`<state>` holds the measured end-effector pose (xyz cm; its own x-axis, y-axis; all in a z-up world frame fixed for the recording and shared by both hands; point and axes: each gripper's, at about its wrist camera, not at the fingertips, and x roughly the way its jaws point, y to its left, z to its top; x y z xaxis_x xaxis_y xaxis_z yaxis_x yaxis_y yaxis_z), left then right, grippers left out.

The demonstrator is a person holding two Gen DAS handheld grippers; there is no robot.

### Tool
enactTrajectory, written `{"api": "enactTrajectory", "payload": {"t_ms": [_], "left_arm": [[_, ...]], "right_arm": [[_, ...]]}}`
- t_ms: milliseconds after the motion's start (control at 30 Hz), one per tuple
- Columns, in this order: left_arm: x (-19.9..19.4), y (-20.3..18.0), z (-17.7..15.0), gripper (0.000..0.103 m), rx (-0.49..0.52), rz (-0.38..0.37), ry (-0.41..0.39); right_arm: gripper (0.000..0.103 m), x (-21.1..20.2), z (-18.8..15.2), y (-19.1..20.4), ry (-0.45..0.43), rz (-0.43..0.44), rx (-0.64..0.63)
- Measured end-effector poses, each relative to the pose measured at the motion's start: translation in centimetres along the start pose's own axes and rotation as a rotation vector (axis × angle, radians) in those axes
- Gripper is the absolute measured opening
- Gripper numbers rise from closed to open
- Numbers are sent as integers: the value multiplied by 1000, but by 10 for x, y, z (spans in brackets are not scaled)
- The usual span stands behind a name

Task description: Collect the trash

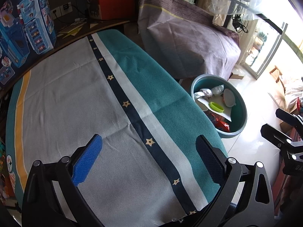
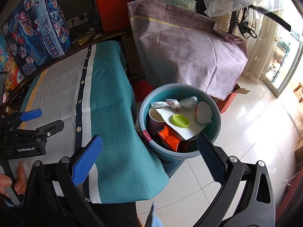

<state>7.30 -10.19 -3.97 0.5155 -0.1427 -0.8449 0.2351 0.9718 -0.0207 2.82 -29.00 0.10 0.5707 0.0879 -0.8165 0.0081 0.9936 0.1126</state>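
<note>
Judging by how things lie, the collecting looks close to finished. The blue bin (image 2: 180,122) stands on the tiled floor just off the right edge of the bench (image 1: 75,98), and it already holds a heap of trash: a white paper towel (image 2: 186,127) with a lime-green lid (image 2: 180,121) on top, a purple paper cup (image 2: 156,120) at the left, an orange snack wrapper (image 2: 169,139) toward the near side, a white rounded shell-like piece (image 2: 203,112) at the right, and crumpled clear plastic (image 2: 187,101) at the far side. The bench's striped cloth (image 1: 161,87), grey and teal with a dark star band, shows no loose litter in either view; only the toy boxes (image 2: 36,28) stand along its far left edge, and those do not look like rubbish. The left claw (image 1: 149,158) hangs above the cloth with its blue pads wide apart and nothing between them. The right claw (image 2: 149,159) hovers over the bench's right edge and the near rim of the bin, likewise spread and empty. What may remain is a last check for stray scraps outside these views, which I cannot rule out.
</note>
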Motion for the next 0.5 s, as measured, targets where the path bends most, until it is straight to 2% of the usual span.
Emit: {"api": "enactTrajectory", "payload": {"t_ms": [500], "left_arm": [[0,1,0,99,-1,2,-3]], "right_arm": [[96,0,1,2,-4,-6,-12]]}}
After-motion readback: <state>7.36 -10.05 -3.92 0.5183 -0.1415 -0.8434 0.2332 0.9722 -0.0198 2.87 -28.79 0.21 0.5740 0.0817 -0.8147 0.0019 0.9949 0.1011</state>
